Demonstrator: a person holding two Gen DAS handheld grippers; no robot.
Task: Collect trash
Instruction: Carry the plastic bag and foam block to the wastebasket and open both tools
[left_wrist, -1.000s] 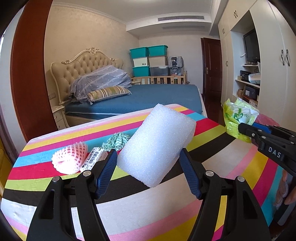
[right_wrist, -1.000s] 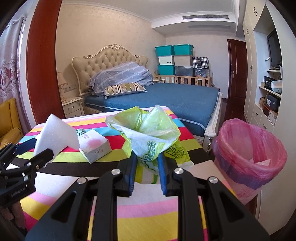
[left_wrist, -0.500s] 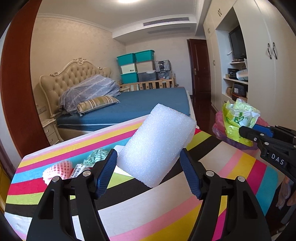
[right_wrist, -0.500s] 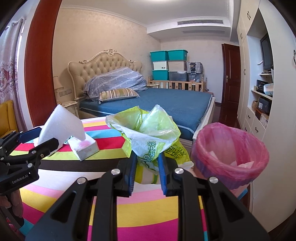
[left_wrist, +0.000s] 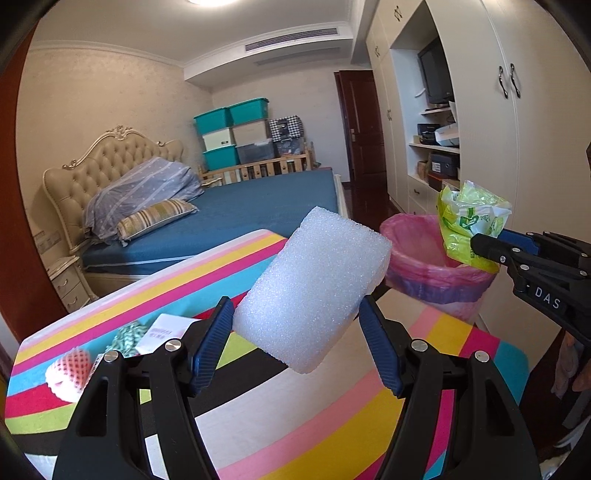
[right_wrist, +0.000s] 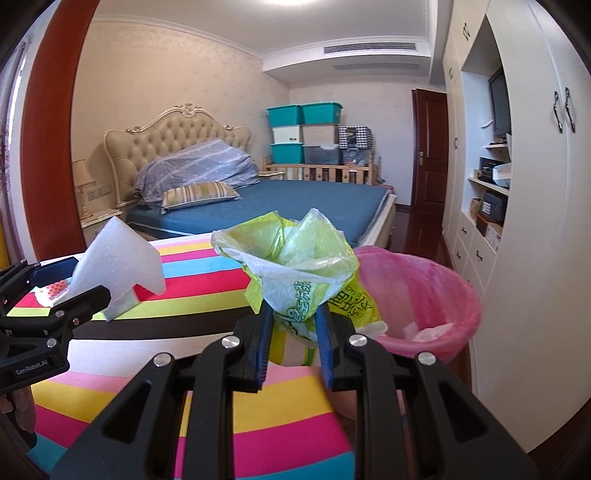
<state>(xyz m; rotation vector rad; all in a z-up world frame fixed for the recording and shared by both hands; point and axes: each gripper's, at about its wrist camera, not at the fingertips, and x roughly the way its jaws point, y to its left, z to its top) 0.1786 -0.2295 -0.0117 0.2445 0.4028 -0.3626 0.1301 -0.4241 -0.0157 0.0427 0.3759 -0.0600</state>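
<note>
Both grippers swung toward bin since 1 s ago. Left gripper jaws clamp foam above bench; right gripper jaws pinch bag beside bin rim. Risk: light bag drifts, misses bin w/ early release.

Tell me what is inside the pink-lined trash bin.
Inside the pink-lined trash bin, some crumpled white paper shows near the bottom. The crumpled green plastic bag in the right gripper hides the bin's near-left part.
</note>
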